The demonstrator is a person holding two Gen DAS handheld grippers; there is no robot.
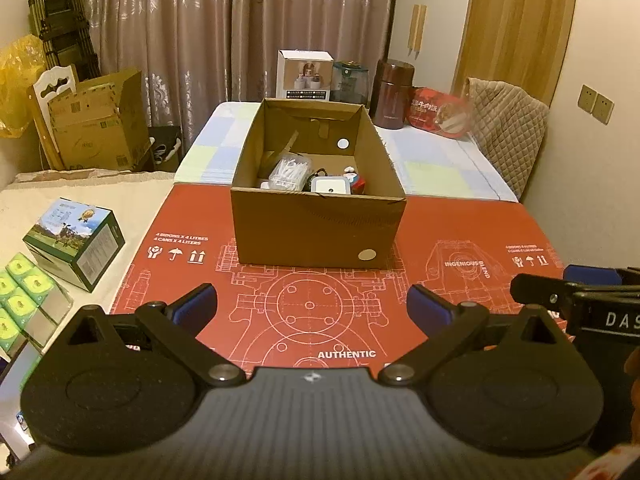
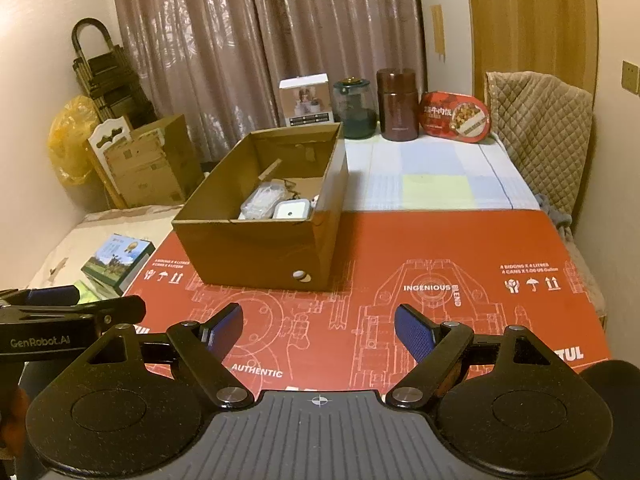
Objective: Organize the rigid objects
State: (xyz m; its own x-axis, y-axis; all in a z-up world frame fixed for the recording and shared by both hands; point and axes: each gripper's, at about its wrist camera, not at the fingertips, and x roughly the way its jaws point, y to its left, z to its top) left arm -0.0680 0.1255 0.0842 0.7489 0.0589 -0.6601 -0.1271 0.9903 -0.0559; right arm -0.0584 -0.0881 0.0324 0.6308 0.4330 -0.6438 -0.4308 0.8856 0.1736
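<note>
An open cardboard box [image 1: 316, 232] stands on a red printed board [image 1: 288, 304]; it also shows in the right wrist view [image 2: 256, 252]. Inside lie a clear case of cotton swabs [image 1: 290, 172], a white square device [image 1: 329, 187] and a red item [image 1: 360, 186]. My left gripper [image 1: 312, 304] is open and empty, hovering over the board in front of the box. My right gripper [image 2: 318, 334] is open and empty, over the board to the box's right front. Each gripper shows at the edge of the other's view.
At the back stand a white product box [image 1: 305, 74], a glass jar [image 1: 350, 82], a brown flask [image 1: 394, 94] and a red food tray [image 2: 454, 117]. A green printed box [image 1: 76, 242] and green packs [image 1: 20, 292] lie left. Cardboard cartons [image 1: 96, 124] stand far left.
</note>
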